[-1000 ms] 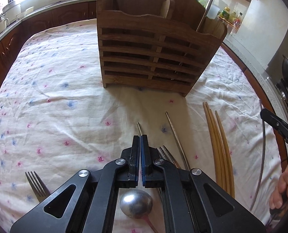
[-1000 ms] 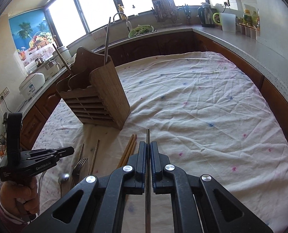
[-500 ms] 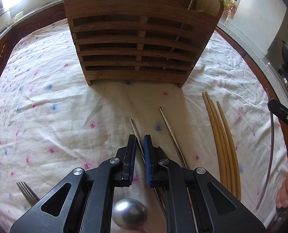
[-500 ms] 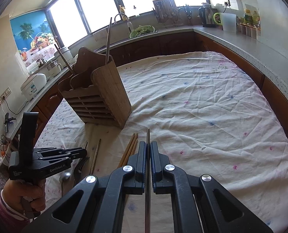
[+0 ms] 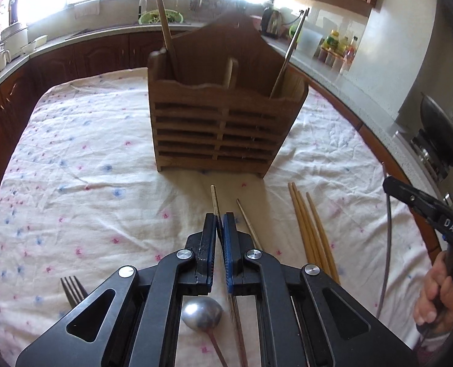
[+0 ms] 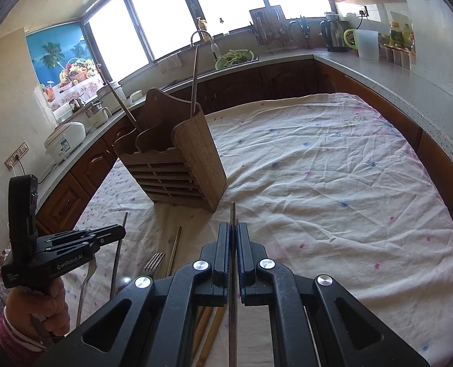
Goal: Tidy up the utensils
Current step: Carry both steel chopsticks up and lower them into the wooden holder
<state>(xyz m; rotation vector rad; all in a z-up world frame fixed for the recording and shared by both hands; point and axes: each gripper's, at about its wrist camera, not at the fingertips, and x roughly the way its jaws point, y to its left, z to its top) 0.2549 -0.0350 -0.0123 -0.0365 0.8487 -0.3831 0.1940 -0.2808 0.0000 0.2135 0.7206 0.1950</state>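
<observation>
A slatted wooden utensil holder stands on the cloth-covered table; it also shows in the right wrist view. It holds a wooden chopstick and a metal chopstick. My left gripper is shut on a metal chopstick, lifted off the cloth. My right gripper is shut on another metal chopstick, which also shows in the left wrist view. A metal chopstick, wooden chopsticks, a spoon and a fork lie on the cloth.
The white flowered cloth covers the table. Dark wood cabinets and a grey counter ring it, with a kettle, jars and a rice cooker. A second fork lies near the left gripper.
My left gripper closed on a metal chopstick and lifted it, backing up from the holder. My right gripper kept holding its chopstick, nearly still.
</observation>
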